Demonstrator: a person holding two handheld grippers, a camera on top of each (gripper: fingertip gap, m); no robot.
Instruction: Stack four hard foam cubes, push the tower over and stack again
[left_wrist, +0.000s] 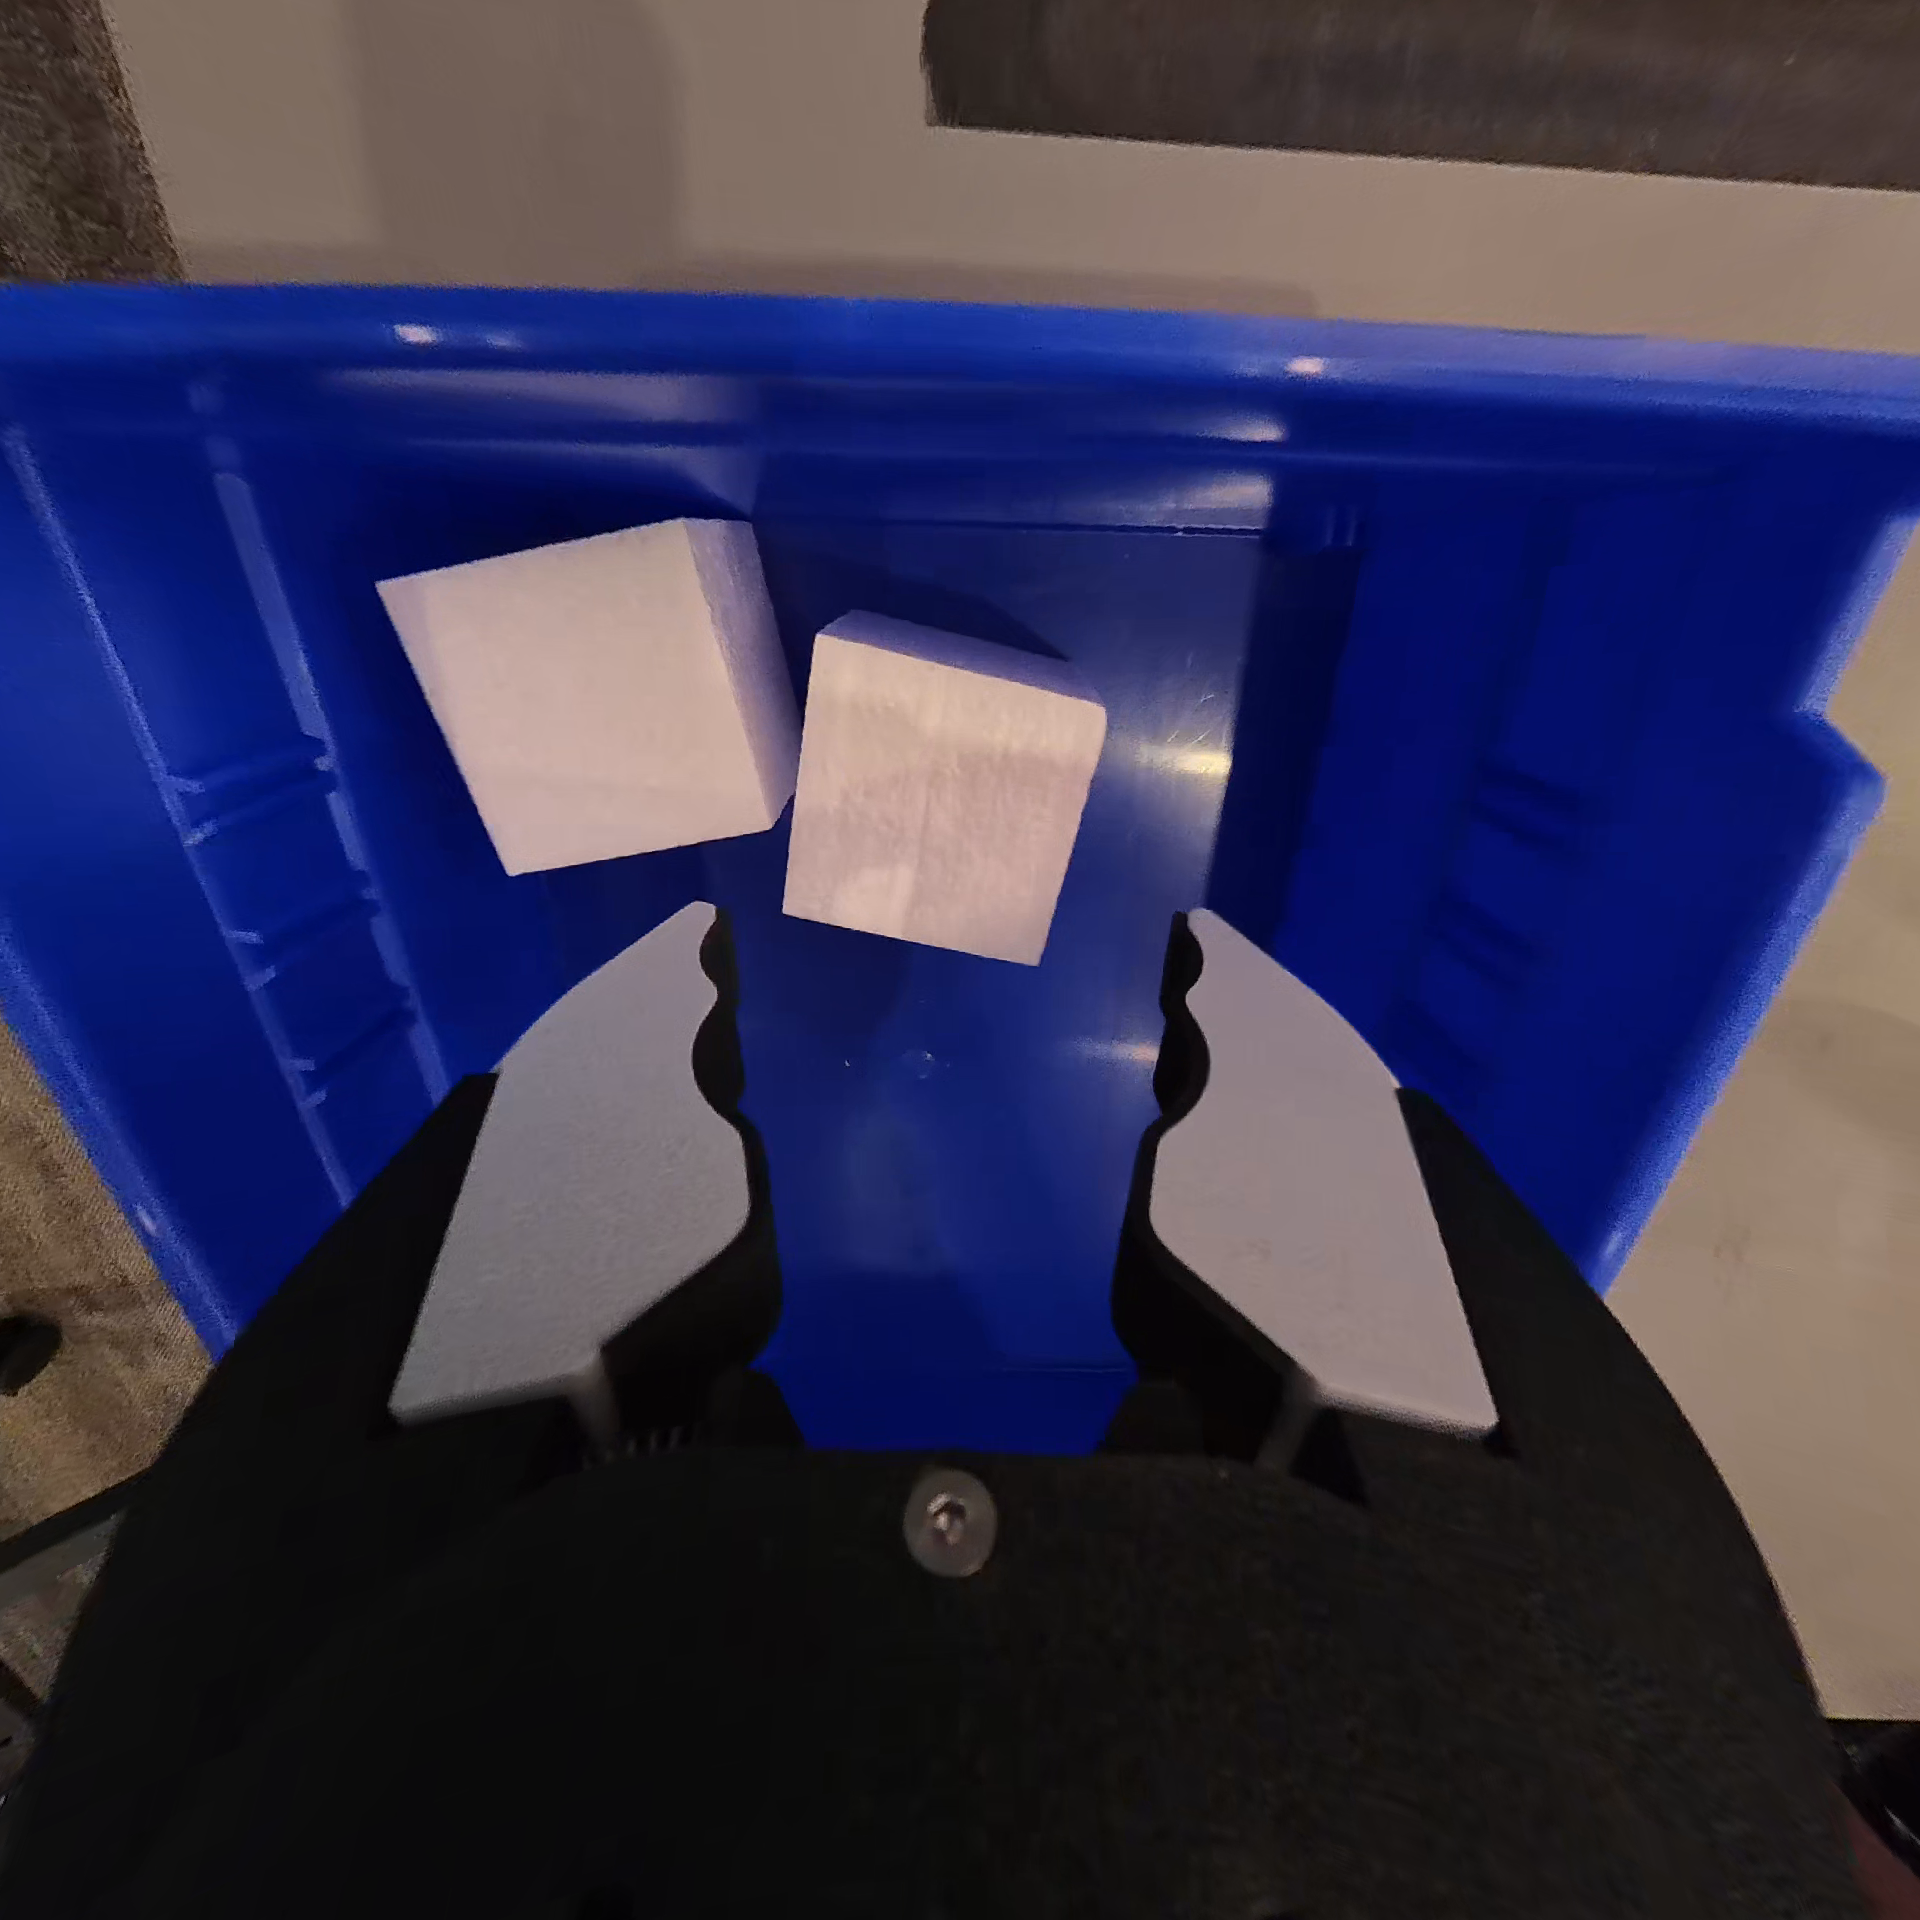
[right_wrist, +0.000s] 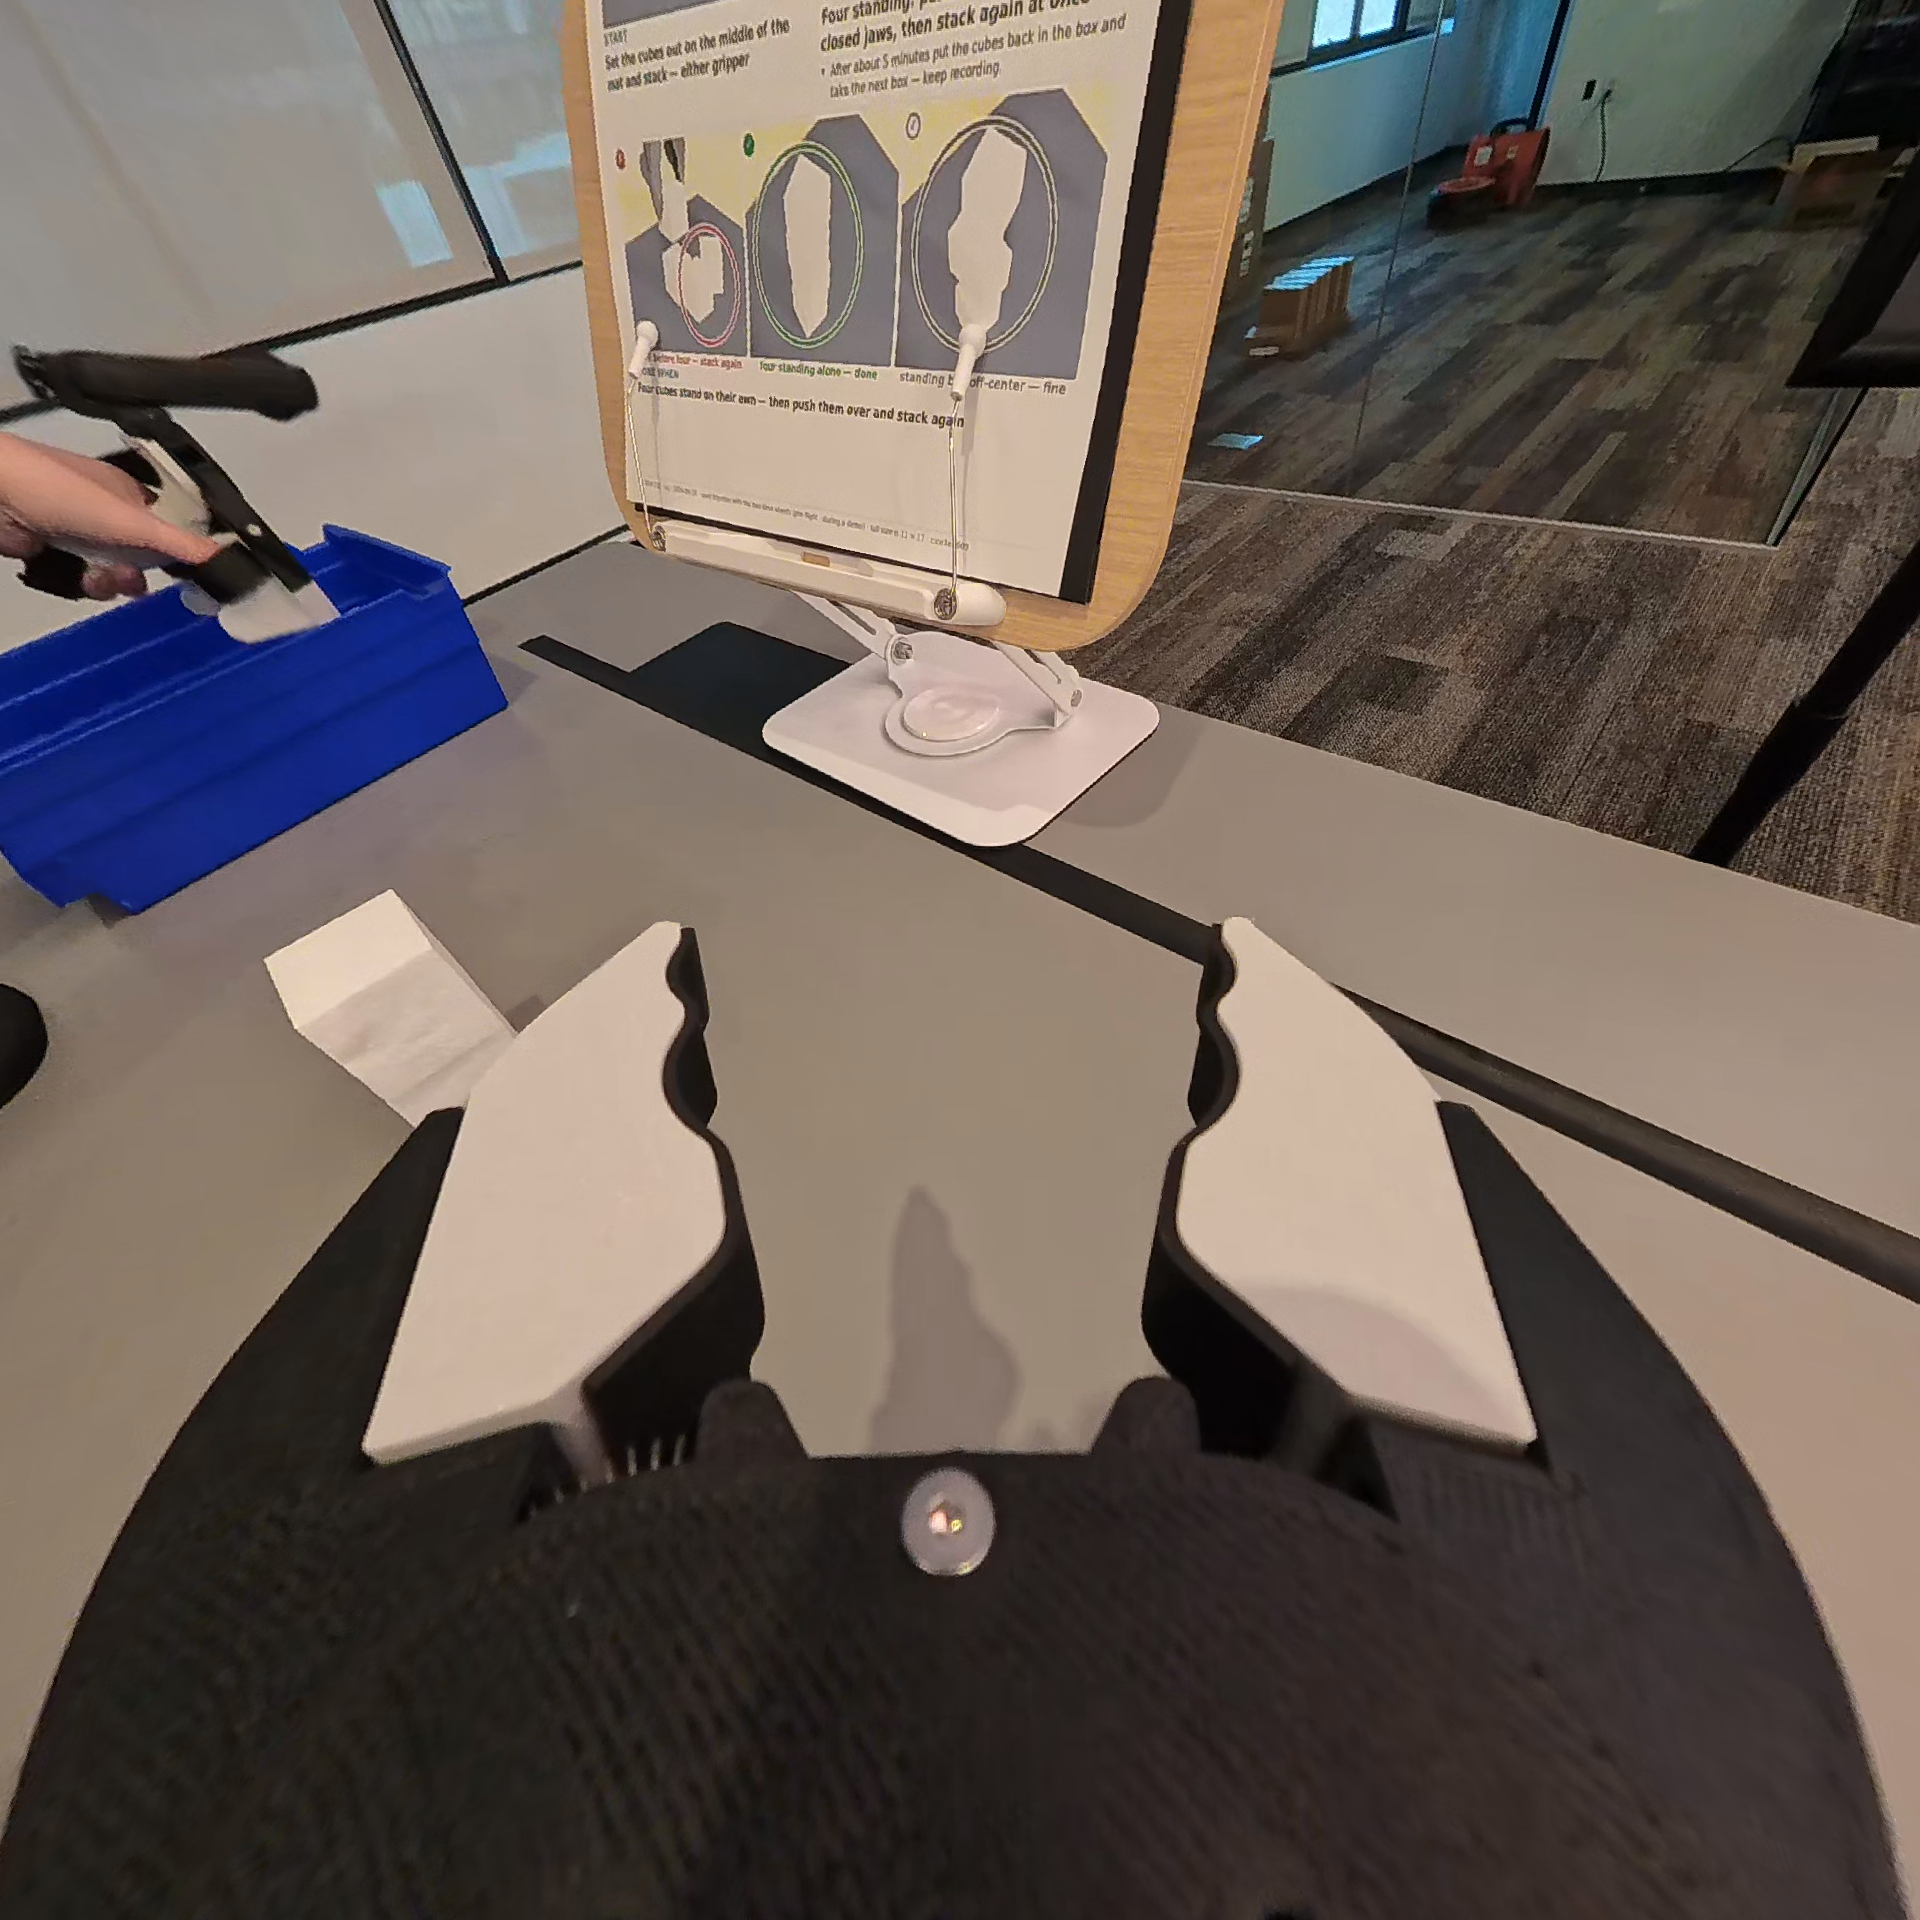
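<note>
1. The room: the right wrist view shows white walls with dark-framed glass partitions at the left and a patterned dark carpet floor (right_wrist: 1558, 644) at the right behind glass. Far back stand an orange machine (right_wrist: 1496, 166) and some stacked boxes (right_wrist: 1304, 301).
2. The surface: a grey table (right_wrist: 935, 1039) with a black strip (right_wrist: 1101, 894) running across it diagonally.
3. A wooden board on a white stand (right_wrist: 961, 738) sits at the table's far side and holds a printed instruction sheet (right_wrist: 862, 260) under two clips.
4. A blue bin (right_wrist: 239, 717) sits at the left of the table. In the left wrist view its blue bin interior (left_wrist: 1403, 831) fills the frame.
5. The right gripper (right_wrist: 951, 940) hovers low over bare table, its jaws spread wide with nothing between them.
6. The left gripper (left_wrist: 945, 920) reaches into the bin, jaws spread and empty. From the right wrist view it shows at the bin's rim, held by a person's hand (right_wrist: 73, 509).
7. Two white foam cubes lie on the bin floor: the left cube (left_wrist: 592, 691) and the nearer cube (left_wrist: 935, 790), corners nearly touching, just ahead of the fingertips.
8. A third cube (right_wrist: 384, 1003) rests on the table, just beside the right gripper's left finger.
</note>
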